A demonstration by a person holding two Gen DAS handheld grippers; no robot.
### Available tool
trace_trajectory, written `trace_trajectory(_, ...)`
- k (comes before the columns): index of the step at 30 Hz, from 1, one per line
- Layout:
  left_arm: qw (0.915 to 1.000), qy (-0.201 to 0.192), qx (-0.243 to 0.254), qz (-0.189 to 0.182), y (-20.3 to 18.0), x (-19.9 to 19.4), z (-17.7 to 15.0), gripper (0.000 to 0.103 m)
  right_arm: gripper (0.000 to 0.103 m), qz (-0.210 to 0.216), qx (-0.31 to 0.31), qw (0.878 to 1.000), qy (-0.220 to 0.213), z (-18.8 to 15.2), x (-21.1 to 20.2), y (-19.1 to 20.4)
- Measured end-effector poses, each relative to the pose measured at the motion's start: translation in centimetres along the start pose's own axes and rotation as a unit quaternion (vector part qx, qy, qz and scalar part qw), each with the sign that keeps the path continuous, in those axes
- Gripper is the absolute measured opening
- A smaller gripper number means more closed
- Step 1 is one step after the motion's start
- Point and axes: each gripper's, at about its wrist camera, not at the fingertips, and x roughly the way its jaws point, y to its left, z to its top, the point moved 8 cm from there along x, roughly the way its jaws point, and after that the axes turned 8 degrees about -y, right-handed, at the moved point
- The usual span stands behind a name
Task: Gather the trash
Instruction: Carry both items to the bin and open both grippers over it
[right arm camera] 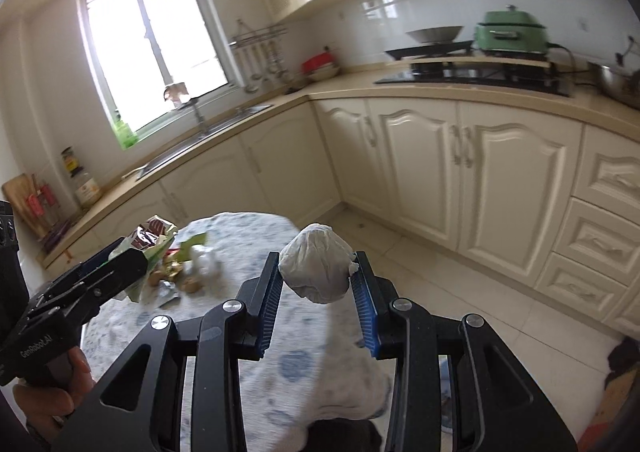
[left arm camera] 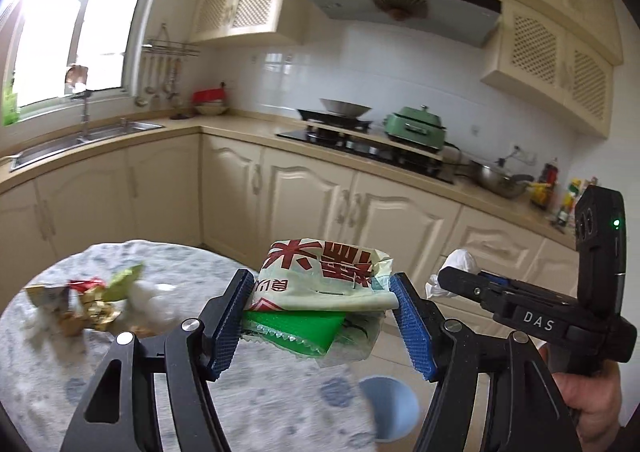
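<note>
My left gripper (left arm camera: 320, 312) is shut on a crumpled food wrapper (left arm camera: 320, 276), pale with red characters and a green part below, held above the round table (left arm camera: 256, 404). Its other side shows in the right wrist view as the wrapper (right arm camera: 154, 238) in the left gripper (right arm camera: 120, 268). My right gripper (right arm camera: 316, 284) is shut on a white crumpled tissue ball (right arm camera: 316, 268), lifted over the table's edge; the tissue (left arm camera: 460, 264) also shows beyond the right gripper (left arm camera: 460, 280). More trash (left arm camera: 92, 304), wrappers and scraps, lies on the table's far left.
A light blue bin (left arm camera: 390, 412) stands on the floor beside the table. Cream kitchen cabinets (right arm camera: 460, 172) run along two walls, with a sink (left arm camera: 80, 136) under the window and a stove (left arm camera: 360, 140). Tiled floor (right arm camera: 460, 292) lies open to the right.
</note>
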Motion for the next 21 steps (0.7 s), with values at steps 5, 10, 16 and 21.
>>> trace_trajectory(5,0.9983,0.037,-0.001,-0.045,-4.0,5.1,-0.8,0.064,0.035,-0.047,0.017,0.999,0.004,-0.3,-0.6,-5.7)
trace_trajectory(10,0.9910,0.104,-0.005,-0.083,-7.1,11.5,-3.7,0.064,0.035,-0.088,0.050,0.994,0.030,-3.2,0.3,-11.7)
trace_trajectory(16,0.9755,0.192,-0.026,-0.104,-9.3,20.0,-7.3,0.064,0.035,-0.132,0.099,0.983,0.086,-8.5,2.7,-19.5)
trace_trajectory(21,0.9605,0.256,-0.043,-0.101,-10.9,26.9,-9.7,0.064,0.035,-0.149,0.139,0.971,0.124,-12.5,4.3,-24.1)
